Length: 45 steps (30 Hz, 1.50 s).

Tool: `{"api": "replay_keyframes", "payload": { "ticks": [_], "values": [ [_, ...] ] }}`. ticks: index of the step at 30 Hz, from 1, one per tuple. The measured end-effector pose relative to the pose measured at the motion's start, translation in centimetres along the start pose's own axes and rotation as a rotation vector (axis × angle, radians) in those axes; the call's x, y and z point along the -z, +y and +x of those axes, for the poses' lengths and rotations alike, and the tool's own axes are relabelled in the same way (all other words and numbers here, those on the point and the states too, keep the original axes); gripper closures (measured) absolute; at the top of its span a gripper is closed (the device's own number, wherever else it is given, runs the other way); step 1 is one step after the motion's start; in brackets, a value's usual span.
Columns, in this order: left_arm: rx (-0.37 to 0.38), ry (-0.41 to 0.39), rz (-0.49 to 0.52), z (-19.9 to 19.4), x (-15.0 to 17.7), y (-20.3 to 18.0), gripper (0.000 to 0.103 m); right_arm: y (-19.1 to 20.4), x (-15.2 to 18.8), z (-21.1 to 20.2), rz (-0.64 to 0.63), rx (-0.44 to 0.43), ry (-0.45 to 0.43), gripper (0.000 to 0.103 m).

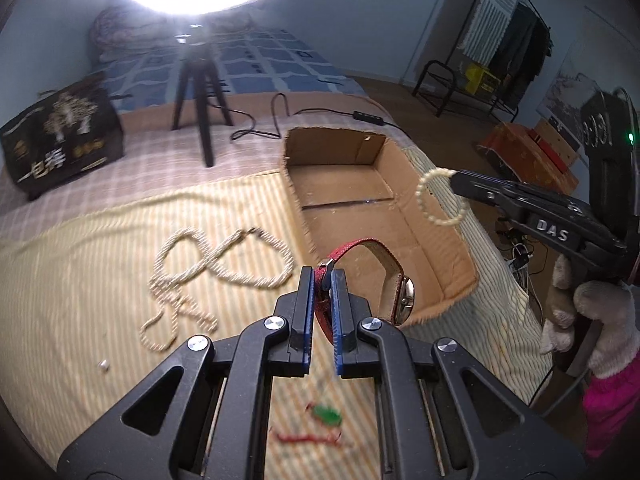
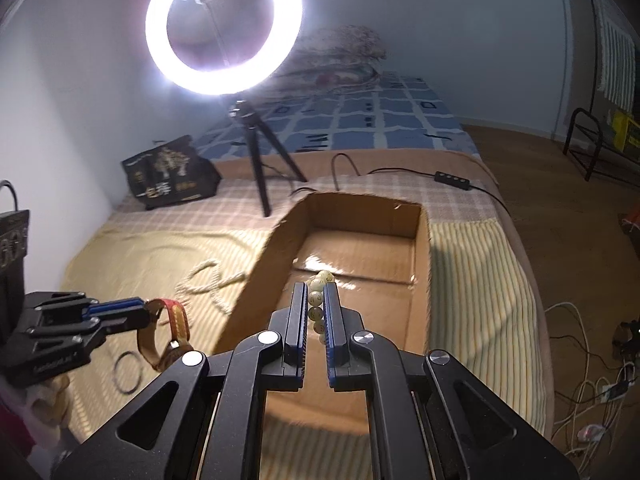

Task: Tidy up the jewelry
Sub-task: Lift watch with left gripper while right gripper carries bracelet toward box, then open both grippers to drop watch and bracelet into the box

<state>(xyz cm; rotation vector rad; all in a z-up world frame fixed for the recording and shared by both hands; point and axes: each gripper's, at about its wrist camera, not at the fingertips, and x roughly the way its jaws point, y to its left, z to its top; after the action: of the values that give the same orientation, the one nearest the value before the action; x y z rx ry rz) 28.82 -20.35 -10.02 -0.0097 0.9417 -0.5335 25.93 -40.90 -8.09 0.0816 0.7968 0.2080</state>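
Nothing is seen yet inside the cardboard box (image 2: 360,252) on the bed. The left claw (image 1: 322,280) is clamped on the red watch strap (image 1: 352,248) just beside the box's near corner; the right claw (image 2: 316,300) is closed on a pale bead bracelet (image 1: 438,196) over the box. Left on the striped cloth (image 1: 80,280) are a rope necklace (image 1: 216,264), a dark ring (image 2: 128,372) and a red-and-green piece (image 1: 320,420). The box's near wall stands in the watch's way.

On the bed, the cardboard box (image 1: 400,216) sits right of the rope necklace (image 1: 216,264), with the tripod (image 1: 200,96) and dark bag (image 1: 60,136) behind them, while the watch (image 1: 360,280) hangs at the box's near left corner and the bead bracelet (image 1: 438,196) over its right wall.
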Motion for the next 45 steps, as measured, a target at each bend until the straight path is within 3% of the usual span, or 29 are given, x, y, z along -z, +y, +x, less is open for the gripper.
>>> {"api": "replay_keyframes", "payload": {
  "ticks": [12,22,25,29,45],
  "values": [
    [-0.013,0.08,-0.009,7.2,-1.4,-0.9,0.097,-3.0,-1.4,6.0,0.055,0.041,0.052,0.097],
    [0.0,0.1,0.005,8.3,-1.6,-1.3,0.096,-3.9,-1.3,7.6,0.1,0.041,0.082,0.097],
    [-0.007,0.087,0.017,7.8,-1.6,-1.8,0.096,-3.8,-1.4,7.5,0.099,0.056,0.091,0.094],
    [-0.023,0.074,0.035,7.0,-1.4,-2.1,0.096,-3.6,-1.6,6.5,0.104,0.061,0.071,0.078],
    [-0.081,-0.009,0.032,-0.4,-0.2,-0.8,0.096,-1.0,-1.1,0.9,0.081,0.064,0.018,0.077]
  ]
}}
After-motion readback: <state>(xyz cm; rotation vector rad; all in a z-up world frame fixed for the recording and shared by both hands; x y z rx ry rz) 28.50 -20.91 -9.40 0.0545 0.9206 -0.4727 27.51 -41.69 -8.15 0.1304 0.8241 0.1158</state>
